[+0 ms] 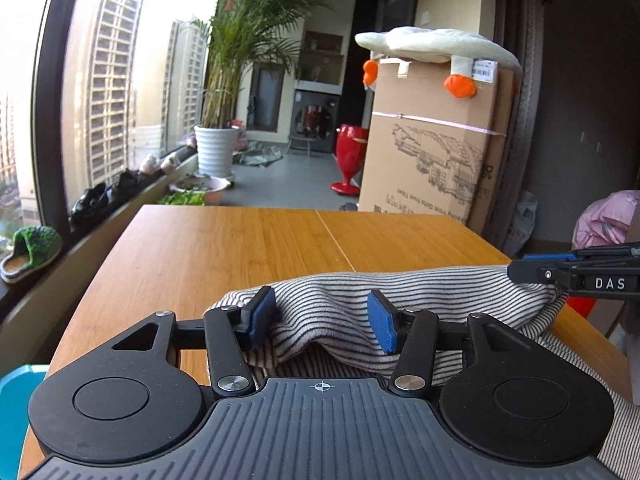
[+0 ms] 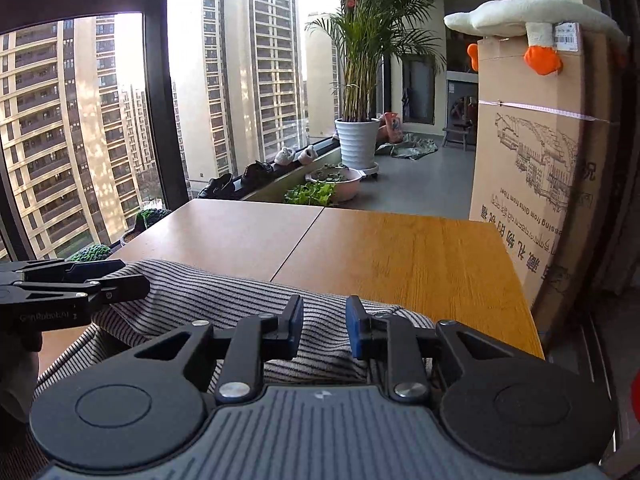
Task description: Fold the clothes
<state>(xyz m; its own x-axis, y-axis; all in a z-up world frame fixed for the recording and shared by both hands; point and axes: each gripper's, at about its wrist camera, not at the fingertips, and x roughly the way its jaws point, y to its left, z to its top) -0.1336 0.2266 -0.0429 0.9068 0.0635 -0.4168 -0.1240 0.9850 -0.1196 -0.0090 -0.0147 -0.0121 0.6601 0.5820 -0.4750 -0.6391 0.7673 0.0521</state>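
A striped garment (image 1: 332, 312), pale fabric crossed by thin dark lines, lies bunched along the near edge of the wooden desk (image 1: 224, 248), its upper edge raised in a soft ridge and its lower part spilling off the front of the desk toward the cameras. In the left wrist view the left gripper (image 1: 322, 322) has its fingers (image 1: 382, 322) set moderately apart, blue pads facing each other, with a hump of the striped cloth rising in the gap between them; the pads sit beside the fabric and are not pressed together on it, though whether they brush it cannot be told. The right gripper (image 2: 323, 328) shows a narrower gap, its fingers (image 2: 356, 330) spread only a little over the cloth near the garment's right end, again with fabric below and between the pads and no clear pinch. Each view catches the other tool at the frame edge, close against the raised ridge of the garment. Beyond the desk stand a large cardboard box (image 1: 436, 148) with a plush toy (image 1: 432, 46) draped on top, and a potted palm (image 1: 224, 92) by the window.
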